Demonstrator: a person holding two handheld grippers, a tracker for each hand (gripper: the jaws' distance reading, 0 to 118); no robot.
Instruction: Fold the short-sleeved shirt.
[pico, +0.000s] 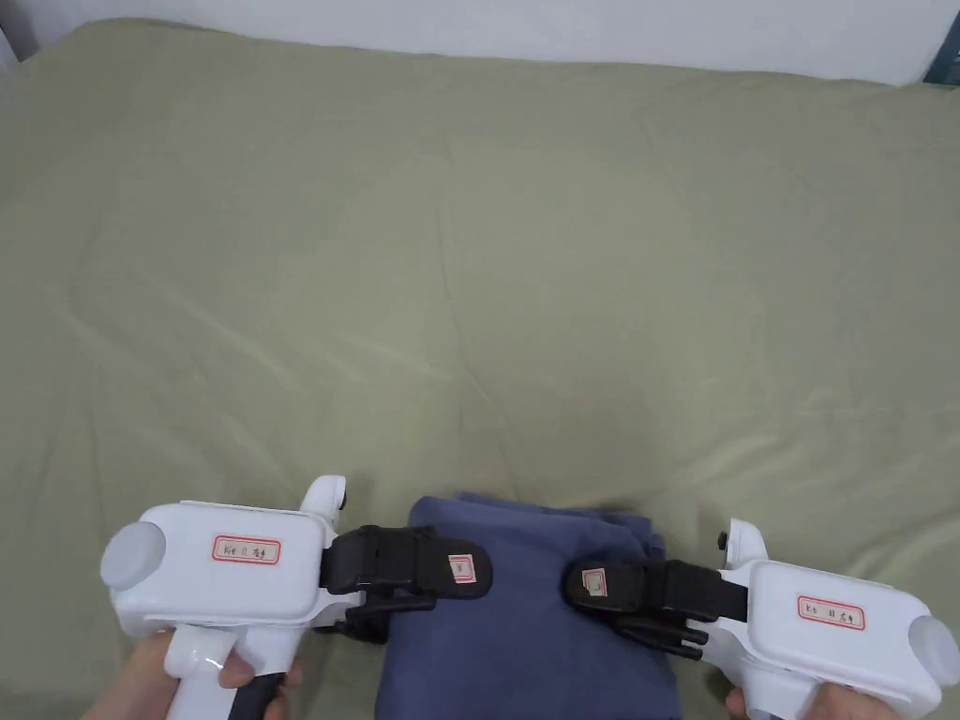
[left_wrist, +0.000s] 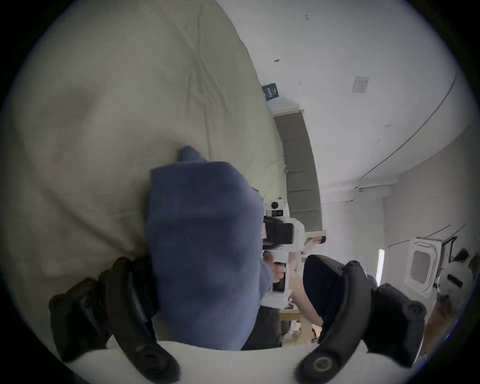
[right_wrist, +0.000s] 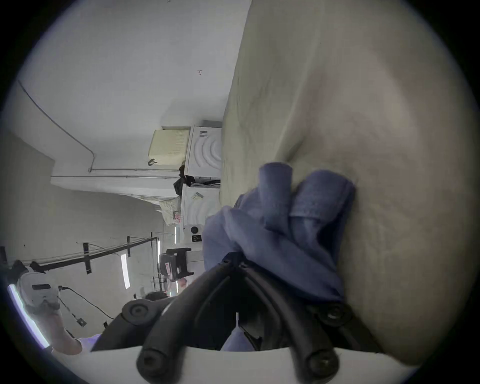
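Note:
The short-sleeved shirt (pico: 525, 647) is blue and lies folded into a narrow stack at the near edge of the olive bed sheet (pico: 469, 281). My left gripper (pico: 452, 574) reaches in from the left over the shirt's left edge. In the left gripper view its jaws stand wide apart, with the shirt (left_wrist: 202, 233) between them and resting against the jaw nearest the bed. My right gripper (pico: 583, 589) comes in from the right. In the right gripper view its jaws meet at the tips on bunched folds of the shirt (right_wrist: 285, 233).
The sheet spreads wide and wrinkled beyond the shirt, up to a white wall (pico: 562, 28) at the back. White stacked appliances (right_wrist: 205, 156) stand past the bed's edge. A hand holds each gripper at the near edge.

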